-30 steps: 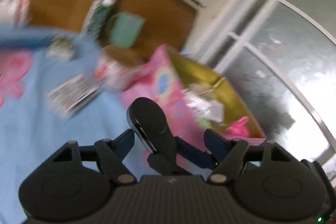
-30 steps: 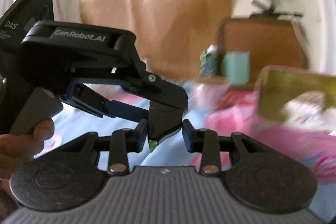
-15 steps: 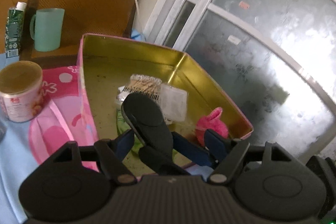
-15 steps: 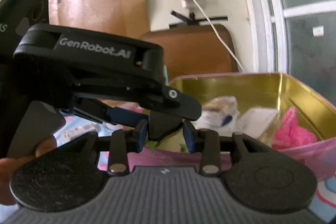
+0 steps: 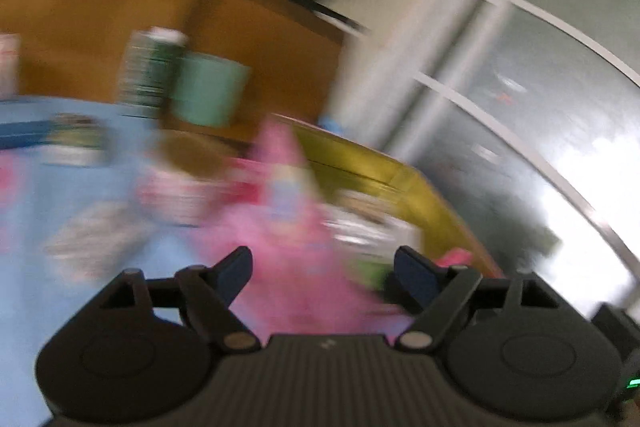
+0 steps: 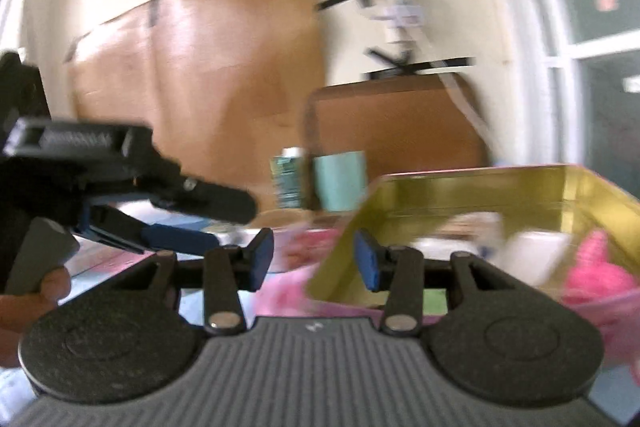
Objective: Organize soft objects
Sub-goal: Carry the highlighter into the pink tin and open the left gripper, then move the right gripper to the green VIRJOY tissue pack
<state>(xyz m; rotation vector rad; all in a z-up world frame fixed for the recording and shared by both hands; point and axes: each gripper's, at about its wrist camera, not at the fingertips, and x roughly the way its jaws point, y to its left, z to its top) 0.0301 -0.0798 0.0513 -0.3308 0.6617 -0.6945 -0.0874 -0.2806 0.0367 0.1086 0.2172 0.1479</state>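
Both views are motion-blurred. A pink tin box with a gold inside (image 6: 460, 195) stands open on the blue cloth; it also shows in the left wrist view (image 5: 376, 163). In it lie a pink plush toy (image 6: 596, 275), white packets (image 6: 532, 259) and something green (image 5: 370, 273). My left gripper (image 5: 322, 271) is open and empty, left of and above the box's near corner. My right gripper (image 6: 314, 259) is open and empty in front of the box's left wall. The left gripper's body (image 6: 120, 171) shows at the left of the right wrist view.
A mint-green cup (image 6: 340, 181) and a green carton (image 6: 286, 177) stand behind the box by a brown chair back (image 6: 396, 123). A round can (image 5: 176, 195) and flat packets (image 5: 92, 235) lie on the blue cloth (image 5: 72, 187). A glass door (image 5: 540, 115) is at the right.
Both grippers have opened. The left gripper no longer sits between the right gripper's fingers. The left view has swung left and away from the box interior.
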